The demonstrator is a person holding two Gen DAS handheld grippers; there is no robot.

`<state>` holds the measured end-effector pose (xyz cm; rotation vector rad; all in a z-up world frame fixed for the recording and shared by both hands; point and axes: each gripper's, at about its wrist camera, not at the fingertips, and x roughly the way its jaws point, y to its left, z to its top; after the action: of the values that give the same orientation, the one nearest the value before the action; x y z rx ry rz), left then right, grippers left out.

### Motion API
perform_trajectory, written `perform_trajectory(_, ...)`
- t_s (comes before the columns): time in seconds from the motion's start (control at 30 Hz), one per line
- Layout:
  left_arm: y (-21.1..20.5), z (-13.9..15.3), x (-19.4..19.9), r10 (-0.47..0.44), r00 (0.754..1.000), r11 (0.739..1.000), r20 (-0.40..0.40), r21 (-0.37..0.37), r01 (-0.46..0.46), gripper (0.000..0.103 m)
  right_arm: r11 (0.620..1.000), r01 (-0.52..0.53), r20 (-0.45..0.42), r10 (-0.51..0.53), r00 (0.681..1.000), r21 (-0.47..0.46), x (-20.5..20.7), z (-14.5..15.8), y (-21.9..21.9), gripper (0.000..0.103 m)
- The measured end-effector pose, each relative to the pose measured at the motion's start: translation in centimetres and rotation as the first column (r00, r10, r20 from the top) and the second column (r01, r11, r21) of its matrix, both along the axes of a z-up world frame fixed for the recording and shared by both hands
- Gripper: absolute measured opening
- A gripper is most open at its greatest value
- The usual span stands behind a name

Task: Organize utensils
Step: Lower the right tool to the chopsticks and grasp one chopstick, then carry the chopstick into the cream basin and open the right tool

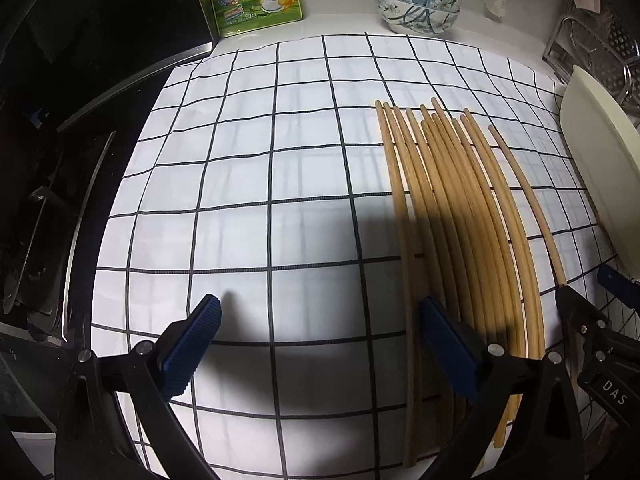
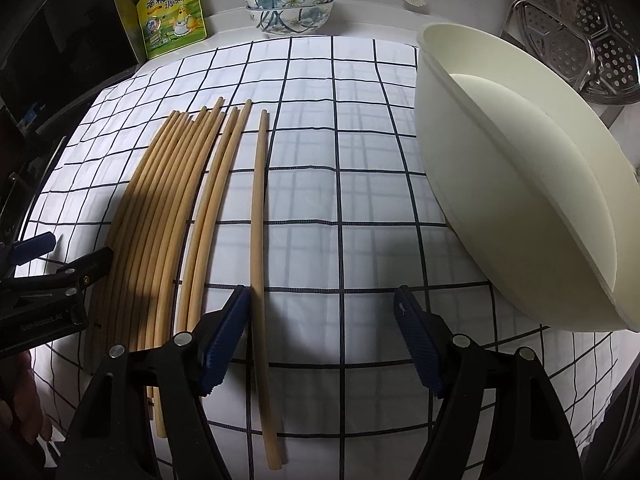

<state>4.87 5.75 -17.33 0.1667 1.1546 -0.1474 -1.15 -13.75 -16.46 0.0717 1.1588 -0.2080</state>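
Several wooden chopsticks (image 1: 448,216) lie side by side on a white checked cloth (image 1: 260,184); they also show in the right wrist view (image 2: 160,208). One chopstick (image 2: 258,216) lies apart to the right of the bunch. My left gripper (image 1: 320,312) is open, its right finger beside the bunch's left edge. My right gripper (image 2: 324,304) is open, its left finger touching the lone chopstick, which lies just inside the jaws. The right gripper also shows at the right edge of the left wrist view (image 1: 600,332).
A cream oval container (image 2: 520,184) lies tilted at the cloth's right side. Stacked floral bowls (image 2: 290,0) and a yellow seasoning pouch (image 2: 172,12) stand at the back. A metal steamer rack (image 2: 592,40) is at back right. A dark stove (image 1: 60,160) borders the left.
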Motion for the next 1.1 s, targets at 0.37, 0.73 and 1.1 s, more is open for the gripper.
perform_trajectory(0.37, -1.0, 0.2, 0.8, -0.01, 0.999, 1.0, 0.036, 0.018, 0.009, 0.086, 0.996, -0.085, 0.027, 0.086, 0.996, -0.039, 0.5, 0.1, 1.9, 0.046)
perform_trajectory(0.73, -2.7, 0.9, 0.4, -0.097, 0.995, 0.992, 0.001, -0.079, 0.097, 0.008, 0.99, -0.139, 0.019, 0.138, 0.99, 0.023, 1.1, 0.1, 2.7, 0.006)
perform_trajectory(1.1, -0.7, 3.1, 0.7, -0.061, 0.998, 0.992, -0.018, -0.111, 0.059, 0.008, 0.984, -0.125, 0.069, 0.117, 0.991, 0.128, 1.4, 2.7, 1.9, 0.006)
